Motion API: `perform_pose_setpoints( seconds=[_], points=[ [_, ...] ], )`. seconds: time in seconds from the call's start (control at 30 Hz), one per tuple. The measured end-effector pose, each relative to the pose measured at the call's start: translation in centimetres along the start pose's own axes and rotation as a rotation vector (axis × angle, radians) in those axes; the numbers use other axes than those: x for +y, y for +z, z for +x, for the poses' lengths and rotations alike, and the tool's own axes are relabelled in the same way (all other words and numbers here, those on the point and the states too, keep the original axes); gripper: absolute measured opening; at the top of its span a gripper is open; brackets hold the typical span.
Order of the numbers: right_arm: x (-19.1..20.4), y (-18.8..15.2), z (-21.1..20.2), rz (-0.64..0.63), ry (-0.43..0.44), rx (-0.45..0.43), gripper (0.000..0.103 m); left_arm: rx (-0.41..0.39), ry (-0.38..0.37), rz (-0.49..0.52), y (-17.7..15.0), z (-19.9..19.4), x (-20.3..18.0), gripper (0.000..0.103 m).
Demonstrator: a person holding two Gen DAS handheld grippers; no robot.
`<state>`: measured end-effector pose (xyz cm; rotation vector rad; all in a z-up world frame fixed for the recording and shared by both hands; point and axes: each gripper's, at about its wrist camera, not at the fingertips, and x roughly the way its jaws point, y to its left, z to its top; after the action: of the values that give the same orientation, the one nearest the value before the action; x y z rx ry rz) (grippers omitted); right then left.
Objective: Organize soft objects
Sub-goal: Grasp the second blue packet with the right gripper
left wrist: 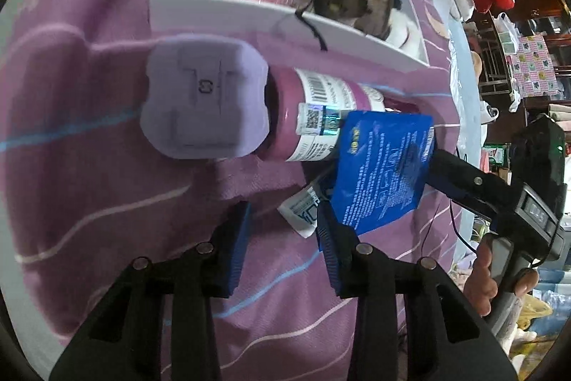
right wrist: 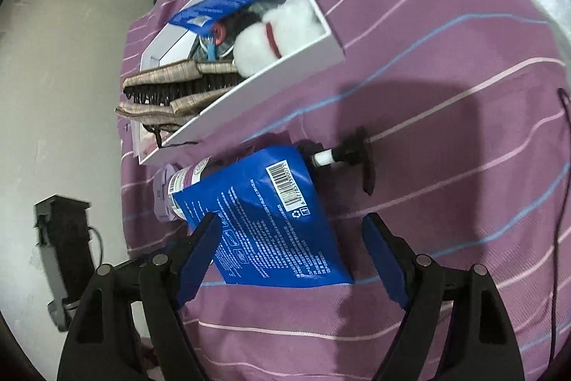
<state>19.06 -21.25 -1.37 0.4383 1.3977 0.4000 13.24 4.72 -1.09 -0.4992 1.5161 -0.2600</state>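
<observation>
Right gripper (right wrist: 291, 257), jaws wide, straddles blue pouch (right wrist: 264, 220) mid-bedspread (right wrist: 446, 24); closing squarely across its middle should avoid slipping.

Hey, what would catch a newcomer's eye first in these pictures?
The bright blue pouch lying on the purple striped bedspread, partly over a pink bottle with a lilac cap. Behind them, a white box holding a white plush toy.

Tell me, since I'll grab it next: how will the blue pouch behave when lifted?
The blue pouch looks creased and flat, so probably floppy and light. Its glossy film may slip. It leans on the pump bottle, which could roll.
</observation>
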Motion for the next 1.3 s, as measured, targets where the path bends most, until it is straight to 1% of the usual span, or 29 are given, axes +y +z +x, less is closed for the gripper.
perform_pose_setpoints(
  seconds=[0.07, 0.1, 0.13, 0.2, 0.23, 0.27, 0.3, 0.33, 0.37, 0.4, 0.43, 0.47, 0.57, 0.67, 0.77, 0.97, 1.1, 1.17, 1.3],
  points=[
    [0.0, 0.0, 0.1, -0.009, 0.047, 0.007, 0.073, 0.008, -0.015, -0.005, 0.1, 0.2, 0.1, 0.039],
    [0.2, -0.1, 0.0, -0.013, 0.056, 0.009, 0.071, 0.008, -0.018, -0.006, 0.1, 0.2, 0.0, 0.039],
    [0.2, -0.1, 0.1, -0.018, 0.060, 0.010, 0.068, 0.006, -0.020, -0.008, 0.1, 0.2, 0.0, 0.037],
    [0.5, -0.2, 0.3, -0.022, 0.034, 0.004, 0.059, 0.001, -0.027, -0.017, 0.1, 0.3, 0.2, 0.037],
    [0.5, -0.2, 0.4, -0.023, 0.024, 0.001, 0.053, -0.002, -0.028, -0.022, 0.1, 0.3, 0.2, 0.027],
    [0.4, -0.2, 0.4, -0.023, 0.019, -0.001, 0.047, -0.004, -0.035, -0.033, 0.0, 0.3, 0.4, 0.021],
    [0.4, -0.3, 0.5, -0.023, 0.020, -0.003, 0.044, 0.000, -0.048, -0.043, 0.0, 0.3, 0.5, 0.012],
    [0.5, -0.2, 0.4, -0.023, 0.027, -0.007, 0.039, 0.003, -0.062, -0.049, -0.1, 0.3, 0.5, 0.005],
    [0.5, -0.2, 0.2, -0.023, 0.037, -0.015, 0.035, 0.005, -0.080, -0.054, -0.2, 0.2, 0.5, 0.004],
    [0.4, -0.1, 0.0, -0.022, 0.042, -0.023, 0.034, 0.002, -0.088, -0.058, -0.2, 0.1, 0.5, 0.003],
    [0.4, -0.1, -0.1, -0.022, 0.050, -0.030, 0.029, -0.008, -0.090, -0.060, -0.2, -0.2, 0.5, 0.002],
    [0.4, 0.0, -0.4, -0.021, 0.062, -0.039, 0.023, -0.022, -0.084, -0.054, -0.3, -0.7, 0.5, 0.002],
    [0.5, -0.1, -1.5, -0.020, 0.115, -0.072, 0.014, -0.077, -0.086, -0.041, -0.5, -2.2, 0.1, 0.002],
    [0.6, -0.1, -2.5, -0.021, 0.157, -0.098, 0.010, -0.128, -0.092, -0.035, -0.9, -3.4, -0.5, 0.002],
    [0.7, -0.1, -3.3, -0.025, 0.203, -0.115, 0.009, -0.159, -0.091, -0.026, -1.1, -4.2, -0.6, 0.002],
    [1.4, -0.3, -4.1, -0.035, 0.265, -0.128, 0.009, -0.185, -0.095, -0.018, -1.1, -4.6, -1.3, 0.002],
    [1.9, -0.6, -4.7, -0.041, 0.275, -0.141, 0.008, -0.207, -0.135, -0.007, -1.3, -5.4, -1.2, 0.002],
    [2.1, -0.6, -4.9, -0.043, 0.277, -0.149, 0.009, -0.231, -0.127, -0.004, -1.3, -5.7, -1.3, 0.002],
    [2.3, -0.7, -5.0, -0.049, 0.307, -0.150, 0.009, -0.250, -0.102, -0.009, -1.1, -5.8, -1.6, 0.002]
  ],
)
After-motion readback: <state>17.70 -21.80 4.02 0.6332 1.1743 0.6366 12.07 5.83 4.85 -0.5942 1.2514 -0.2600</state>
